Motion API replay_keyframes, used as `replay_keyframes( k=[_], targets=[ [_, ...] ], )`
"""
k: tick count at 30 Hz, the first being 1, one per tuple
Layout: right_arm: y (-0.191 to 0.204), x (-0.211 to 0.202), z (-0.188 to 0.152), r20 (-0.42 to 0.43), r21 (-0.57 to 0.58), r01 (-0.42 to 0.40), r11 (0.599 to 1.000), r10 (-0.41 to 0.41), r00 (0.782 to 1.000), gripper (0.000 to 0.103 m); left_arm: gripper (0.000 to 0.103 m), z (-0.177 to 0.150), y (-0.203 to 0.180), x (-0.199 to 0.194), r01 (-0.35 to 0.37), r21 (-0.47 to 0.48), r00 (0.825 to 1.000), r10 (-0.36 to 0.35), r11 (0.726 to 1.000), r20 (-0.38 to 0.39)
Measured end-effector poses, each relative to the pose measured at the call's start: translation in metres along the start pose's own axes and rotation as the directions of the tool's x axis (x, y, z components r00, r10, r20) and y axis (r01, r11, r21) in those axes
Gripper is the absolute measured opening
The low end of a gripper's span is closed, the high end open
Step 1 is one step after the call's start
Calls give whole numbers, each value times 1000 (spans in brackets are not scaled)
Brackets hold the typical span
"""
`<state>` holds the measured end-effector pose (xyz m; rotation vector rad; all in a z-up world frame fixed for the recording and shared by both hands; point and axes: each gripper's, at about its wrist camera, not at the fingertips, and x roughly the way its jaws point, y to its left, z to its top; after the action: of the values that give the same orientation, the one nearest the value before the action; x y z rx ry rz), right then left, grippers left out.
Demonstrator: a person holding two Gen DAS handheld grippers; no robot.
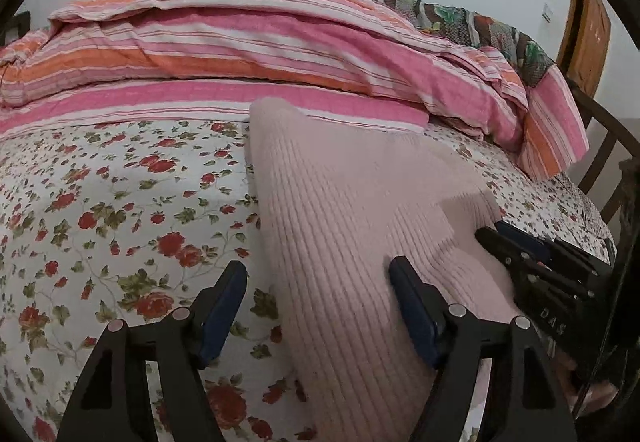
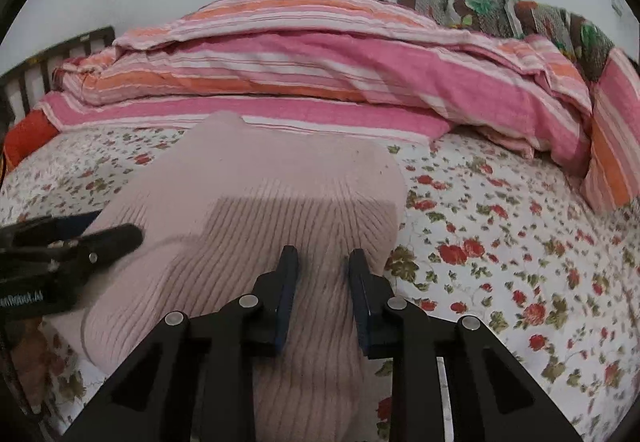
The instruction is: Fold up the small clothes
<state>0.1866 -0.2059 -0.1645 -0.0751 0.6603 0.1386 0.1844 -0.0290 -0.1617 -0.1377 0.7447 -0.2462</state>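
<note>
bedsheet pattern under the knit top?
White bedsheet with red roses, green leaves; clearest in left wrist view.

Bed [image 1: 100, 209]: it carries all the things.
Sweater [image 1: 340, 222]: it lies flat on the bed sheet, in front of the folded quilt.
Folded quilt [image 1: 240, 53]: behind the sweater, along the far side of the bed.
Patterned blanket [image 1: 460, 17]: behind the quilt, against the wall.
Left gripper [image 1: 316, 274]: over the sweater's left edge.
Right gripper [image 2: 323, 262]: over the sweater's near part, to the right of the left gripper.
</note>
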Motion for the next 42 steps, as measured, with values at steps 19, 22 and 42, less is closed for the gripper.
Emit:
replay_keyframes(
  k=[19,22,42],
  targets=[
    [-2,1,-3,24,16,-12,1000,11,1000,26,78,-9,-4,-5,-33,29,995,31,999,90],
    [-2,0,-3,30,19,-20,1000,19,999,27,78,-10,-5,-5,-36,29,995,33,999,94],
    [-31,11,61,34,88,-157,984,154,987,42,72,78,34,18,95,-47,995,-93,994,41]
  ],
)
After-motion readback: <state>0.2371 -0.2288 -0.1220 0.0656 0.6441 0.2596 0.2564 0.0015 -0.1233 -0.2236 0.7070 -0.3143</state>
